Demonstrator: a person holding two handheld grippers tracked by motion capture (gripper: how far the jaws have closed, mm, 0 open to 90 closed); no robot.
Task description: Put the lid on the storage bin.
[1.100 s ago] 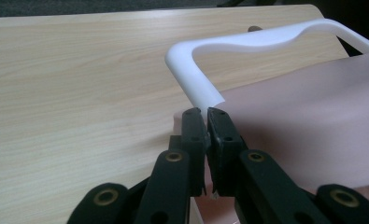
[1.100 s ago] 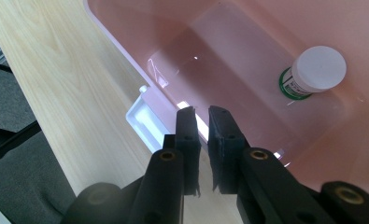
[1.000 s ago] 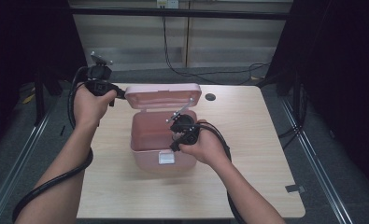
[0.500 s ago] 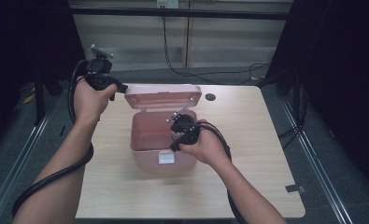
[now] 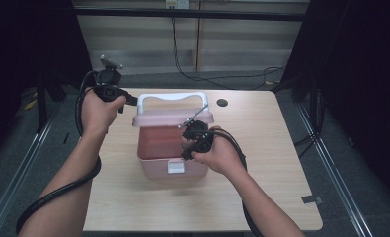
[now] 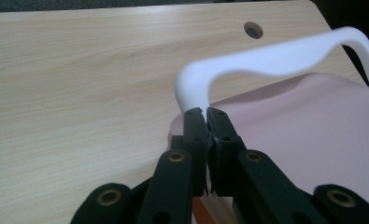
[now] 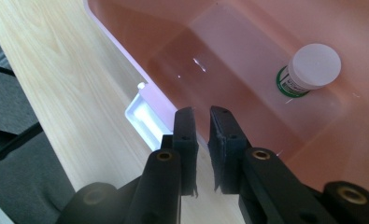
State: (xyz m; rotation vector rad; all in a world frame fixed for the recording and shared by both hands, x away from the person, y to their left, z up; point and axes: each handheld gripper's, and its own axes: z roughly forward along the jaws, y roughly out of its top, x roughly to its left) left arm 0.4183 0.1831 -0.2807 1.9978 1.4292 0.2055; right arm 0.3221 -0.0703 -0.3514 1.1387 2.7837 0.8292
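One small round jar with a white screw cap and a green-edged label (image 7: 310,70) is the lone thing I can see inside the translucent pink plastic storage box (image 5: 155,168). It stands upright on the floor of the box against a wall, at about 2 o'clock in the right gripper view. The print on its label is too small to read, and I can make out no brand anywhere on the box. The box sits near the middle of the pale wood-grain table (image 5: 261,148), with its white plastic latch (image 5: 175,166) on the 6 o'clock wall, facing the person. Its pink lid (image 5: 173,117) is hinged along the 12 o'clock side and stands tilted over the opening, the white arched carry handle (image 5: 172,96) on top. The left gripper (image 5: 126,98) is at the lid's 10 o'clock corner; its jaws are pinched together on the lid's edge, right where the handle's end meets it. The right gripper (image 5: 185,155) hovers at the box's 6 o'clock rim beside the latch. Its jaws have just been opening and stand a narrow gap apart, with the rim running under the gap and nothing clamped. A round cable hole (image 5: 222,102) lies at 1 o'clock from the box.
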